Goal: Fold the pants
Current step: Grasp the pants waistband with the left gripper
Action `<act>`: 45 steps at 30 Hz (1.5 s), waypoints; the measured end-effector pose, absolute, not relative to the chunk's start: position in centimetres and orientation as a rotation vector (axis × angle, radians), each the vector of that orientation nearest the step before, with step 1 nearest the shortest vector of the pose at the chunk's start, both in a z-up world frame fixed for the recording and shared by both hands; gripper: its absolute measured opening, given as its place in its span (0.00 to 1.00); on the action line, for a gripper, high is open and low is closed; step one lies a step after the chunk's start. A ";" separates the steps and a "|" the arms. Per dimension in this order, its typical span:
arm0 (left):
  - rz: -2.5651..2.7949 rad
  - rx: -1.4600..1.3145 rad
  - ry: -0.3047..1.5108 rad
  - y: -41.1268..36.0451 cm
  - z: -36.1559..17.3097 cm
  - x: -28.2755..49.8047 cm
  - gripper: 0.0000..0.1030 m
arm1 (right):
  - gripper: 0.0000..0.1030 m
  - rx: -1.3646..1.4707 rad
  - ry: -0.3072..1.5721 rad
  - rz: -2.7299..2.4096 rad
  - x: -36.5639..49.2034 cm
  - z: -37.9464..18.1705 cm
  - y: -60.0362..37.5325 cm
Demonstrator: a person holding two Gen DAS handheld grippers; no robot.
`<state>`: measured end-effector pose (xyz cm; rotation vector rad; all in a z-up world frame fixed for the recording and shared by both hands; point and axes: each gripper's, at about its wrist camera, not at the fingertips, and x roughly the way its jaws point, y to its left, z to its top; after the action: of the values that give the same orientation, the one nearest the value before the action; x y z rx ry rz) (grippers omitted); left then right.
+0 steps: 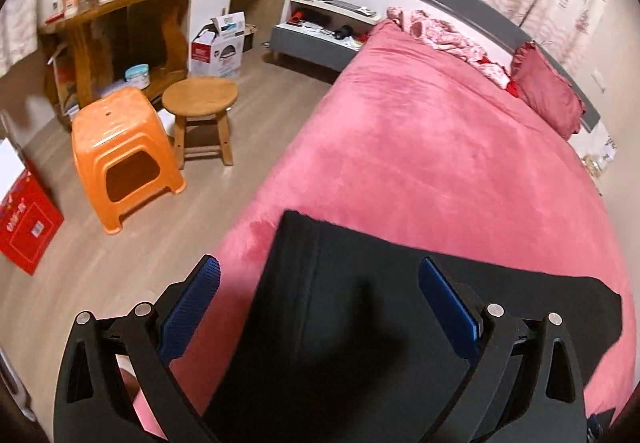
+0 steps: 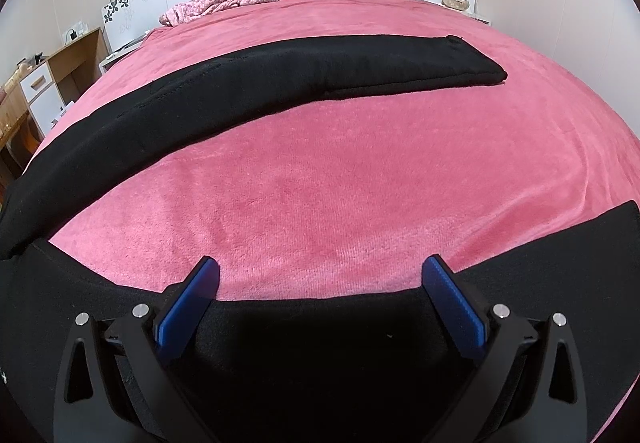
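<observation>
A bed (image 2: 360, 171) covered in pink fleece is seen, with black pants (image 2: 280, 71) spread flat on it. One leg is stretched long across the bed, well ahead of the right gripper (image 2: 320, 307); the other leg lies directly beneath it. The waist end is found under the left gripper (image 1: 320, 307). Both grippers are spread wide, nothing pinched.

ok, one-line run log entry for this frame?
stage: pre-grasp | left gripper: open, above black pants | right gripper: open, above near pant leg | legs: spread apart on pink bedspread
</observation>
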<state>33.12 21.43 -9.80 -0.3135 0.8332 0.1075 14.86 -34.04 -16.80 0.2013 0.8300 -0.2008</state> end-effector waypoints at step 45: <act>-0.118 -0.401 0.617 18.2 -6.2 19.0 0.08 | 0.98 0.202 0.829 -0.200 15.2 -16.9 -34.3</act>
<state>19.03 18.16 -6.21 -0.4014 0.6174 -0.1183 15.16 -34.29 -16.94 0.2017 0.8292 -0.2004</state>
